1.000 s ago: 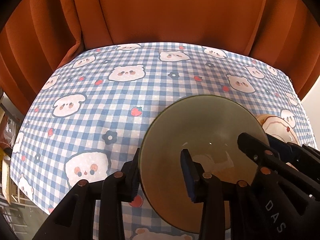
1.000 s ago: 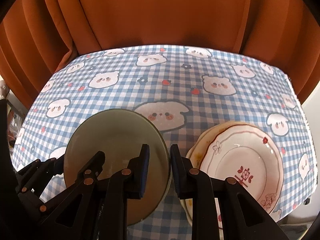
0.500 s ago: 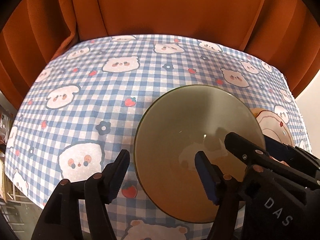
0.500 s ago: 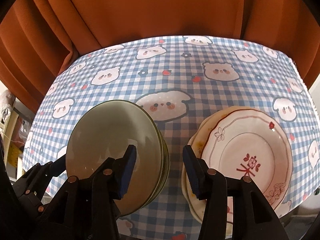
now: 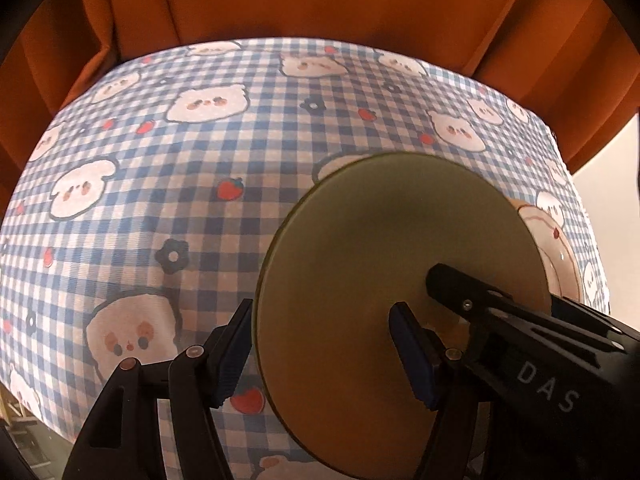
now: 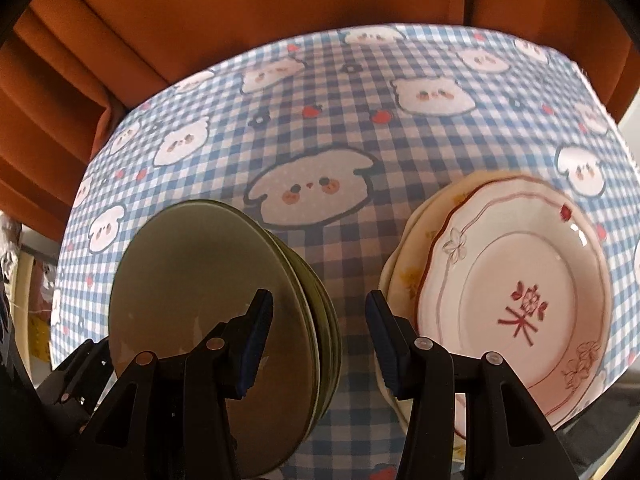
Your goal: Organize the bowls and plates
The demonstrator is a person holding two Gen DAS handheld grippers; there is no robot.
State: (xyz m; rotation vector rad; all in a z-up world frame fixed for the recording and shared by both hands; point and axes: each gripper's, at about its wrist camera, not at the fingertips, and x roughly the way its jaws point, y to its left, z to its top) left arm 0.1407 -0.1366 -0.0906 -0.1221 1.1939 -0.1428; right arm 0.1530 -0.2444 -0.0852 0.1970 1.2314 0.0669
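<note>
Both grippers loosed, plates near the front edge

My left gripper [image 5: 324, 350] straddles the green plate stack's [image 5: 384, 272] rim, pads clear; right gripper [image 6: 320, 338], half-open and empty, could clip it or the patterned plates [image 6: 516, 304] at the tabletop's front-right corner.

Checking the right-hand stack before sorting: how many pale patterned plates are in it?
2 visible: the white scalloped plate with red motif on top, a cream plate peeking out beneath it. More may be hidden underneath.

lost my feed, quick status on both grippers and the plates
Both grippers open, left gripper, right gripper. Green plates stacked, released. Patterned plates beside. Nothing blocking.
</note>
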